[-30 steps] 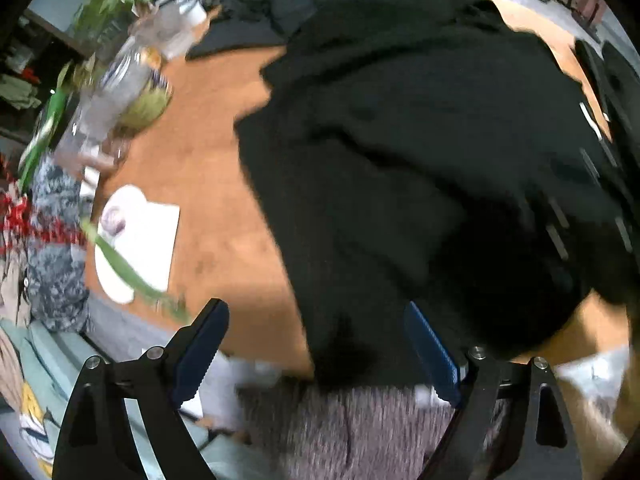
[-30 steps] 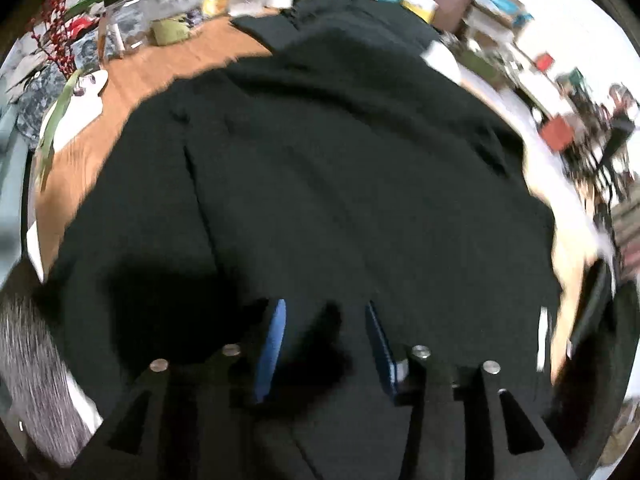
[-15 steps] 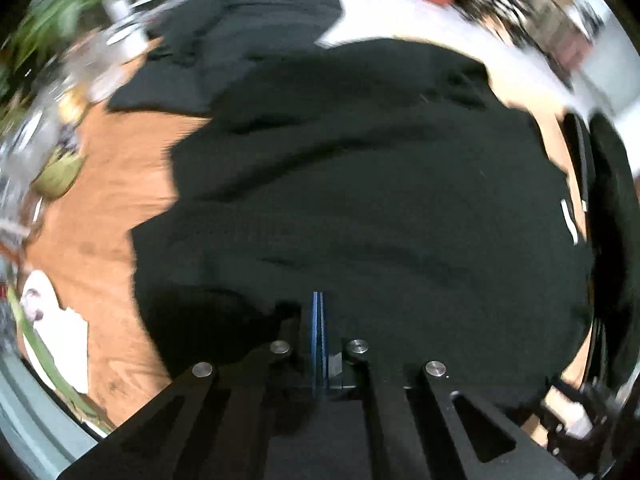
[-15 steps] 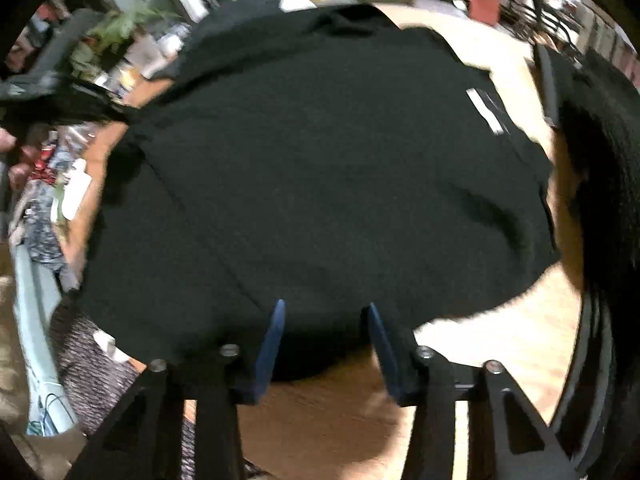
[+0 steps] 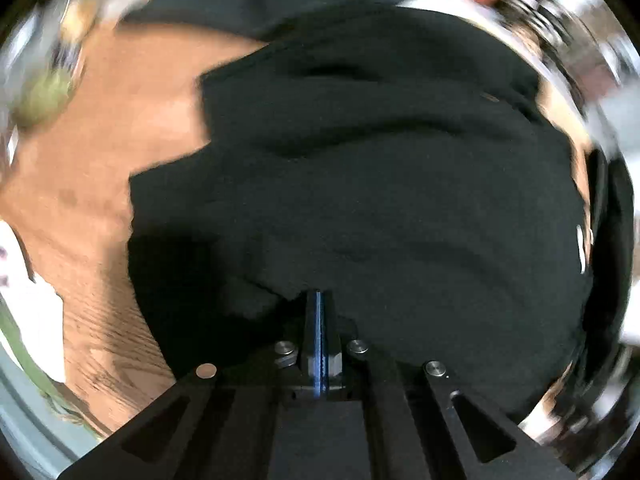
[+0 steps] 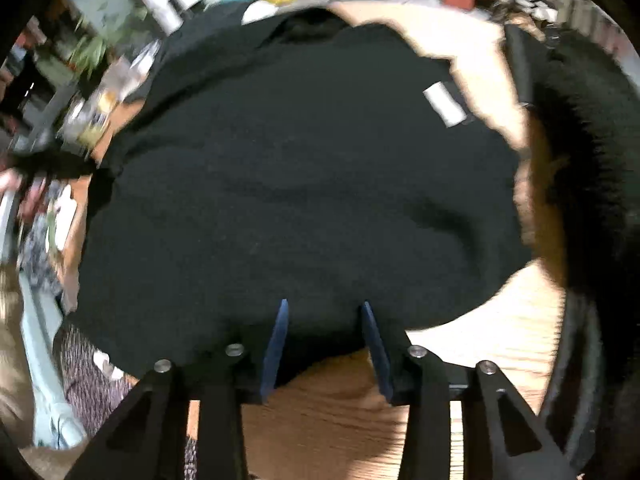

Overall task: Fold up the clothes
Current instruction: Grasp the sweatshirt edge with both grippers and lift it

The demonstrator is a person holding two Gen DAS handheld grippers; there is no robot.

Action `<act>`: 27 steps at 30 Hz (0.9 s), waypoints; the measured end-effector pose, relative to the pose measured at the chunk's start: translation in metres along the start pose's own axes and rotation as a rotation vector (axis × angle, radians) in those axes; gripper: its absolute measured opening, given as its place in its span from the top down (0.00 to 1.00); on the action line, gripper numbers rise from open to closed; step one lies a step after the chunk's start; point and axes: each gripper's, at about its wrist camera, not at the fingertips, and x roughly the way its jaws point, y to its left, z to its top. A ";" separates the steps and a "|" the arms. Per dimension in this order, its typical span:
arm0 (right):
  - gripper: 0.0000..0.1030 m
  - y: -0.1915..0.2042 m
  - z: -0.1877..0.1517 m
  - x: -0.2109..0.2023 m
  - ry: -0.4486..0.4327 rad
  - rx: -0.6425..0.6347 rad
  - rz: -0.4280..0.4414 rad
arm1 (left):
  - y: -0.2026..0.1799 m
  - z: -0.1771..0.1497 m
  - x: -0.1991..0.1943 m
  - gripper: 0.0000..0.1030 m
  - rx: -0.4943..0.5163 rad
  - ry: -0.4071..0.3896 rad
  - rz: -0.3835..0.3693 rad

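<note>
Lying spread across the brown wood-grain counter (image 5: 100, 208), the large black knit garment (image 5: 380, 184) fills most of both views, apparently opened out flat so that a fold can be started from its near hem.

The left hand-held gripper (image 5: 319, 300) points steeply down at 6 o'clock in its own view. Its 2 blue pads are pressed together with only a thin seam between them, and the tip sits right at a dark ripple of cloth. Whether any fabric is actually caught between the pads I cannot tell; black on black hides it.

The right hand-held gripper (image 6: 325, 312) is partly spread, and its jaws are closing slowly. The garment's near edge runs between the 2 blue pads, but they do not press on it yet. That stance suggests a pinch on the hem corner is being prepared.

Edges: in the left wrist view the garment's side steps inward at 9 to 10 o'clock, leaving bare counter out to 8 o'clock. In the right wrist view the hem curves from 6 toward 4 o'clock, with open wood at 5 o'clock. A small white rectangular label (image 6: 445, 104) sits at 2 o'clock.

Room is tighter at 9 to 11 o'clock in the right wrist view, where blurred clutter (image 6: 96, 112) crowds the counter, and a dark fuzzy mass (image 6: 580, 152) stands at 3 o'clock. Lifting the hem away toward 12 o'clock looks the freest path.
</note>
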 end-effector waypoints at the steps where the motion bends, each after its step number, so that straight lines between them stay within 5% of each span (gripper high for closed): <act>1: 0.56 -0.006 0.000 -0.004 -0.016 0.018 -0.033 | -0.021 -0.010 -0.004 0.99 0.062 -0.013 -0.033; 3: 0.56 -0.016 0.006 -0.002 -0.021 0.049 -0.131 | -0.054 -0.032 0.000 0.99 0.159 -0.001 -0.047; 6: 0.57 -0.001 0.016 0.037 0.032 0.045 -0.239 | -0.064 -0.067 0.020 0.99 0.213 0.043 0.057; 8: 0.56 -0.016 0.015 0.033 0.009 0.073 -0.189 | -0.047 -0.089 0.029 0.98 0.193 0.057 0.080; 10: 0.56 -0.024 0.010 0.028 -0.002 0.108 -0.153 | -0.006 -0.106 0.022 0.98 0.069 0.047 -0.001; 13: 0.54 -0.021 0.008 0.020 0.019 0.134 -0.124 | 0.023 -0.122 0.003 0.98 -0.037 0.004 -0.021; 17: 0.53 0.028 0.008 0.018 0.041 -0.012 -0.045 | 0.010 -0.150 0.006 0.98 0.017 0.009 -0.022; 19: 0.52 0.047 0.001 0.028 0.085 -0.087 -0.089 | 0.011 -0.161 0.016 0.97 0.020 0.010 0.025; 22: 0.48 0.041 -0.013 0.031 0.096 -0.081 -0.133 | 0.030 -0.174 0.022 0.97 -0.022 0.030 -0.010; 25: 0.42 0.023 -0.023 0.027 0.101 -0.023 -0.080 | 0.043 -0.182 0.027 0.98 -0.039 0.054 -0.082; 27: 0.38 0.024 -0.029 0.025 0.140 -0.046 -0.093 | 0.035 -0.180 0.031 0.98 0.006 0.068 -0.042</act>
